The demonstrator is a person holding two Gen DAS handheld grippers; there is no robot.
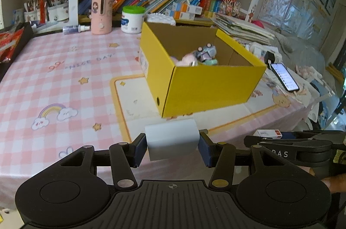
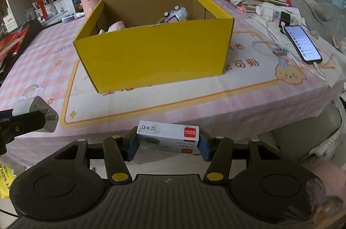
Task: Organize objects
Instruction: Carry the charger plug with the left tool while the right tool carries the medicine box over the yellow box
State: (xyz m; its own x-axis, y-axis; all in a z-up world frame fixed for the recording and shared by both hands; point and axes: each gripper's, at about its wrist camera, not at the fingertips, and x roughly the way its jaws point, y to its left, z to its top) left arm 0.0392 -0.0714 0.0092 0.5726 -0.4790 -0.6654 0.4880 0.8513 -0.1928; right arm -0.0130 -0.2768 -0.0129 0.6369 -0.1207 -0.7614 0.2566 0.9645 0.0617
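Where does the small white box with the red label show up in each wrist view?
Left wrist: the small white box sits at the right edge, low, clamped in the right gripper seen side-on.
Right wrist: the same box is bottom centre, lying crosswise between the right gripper's fingers.
Shared landmark: the yellow box on the pink checked tablecloth.

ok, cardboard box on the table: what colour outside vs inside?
The cardboard box is yellow outside, plain brown inside. Right wrist view shows it best.
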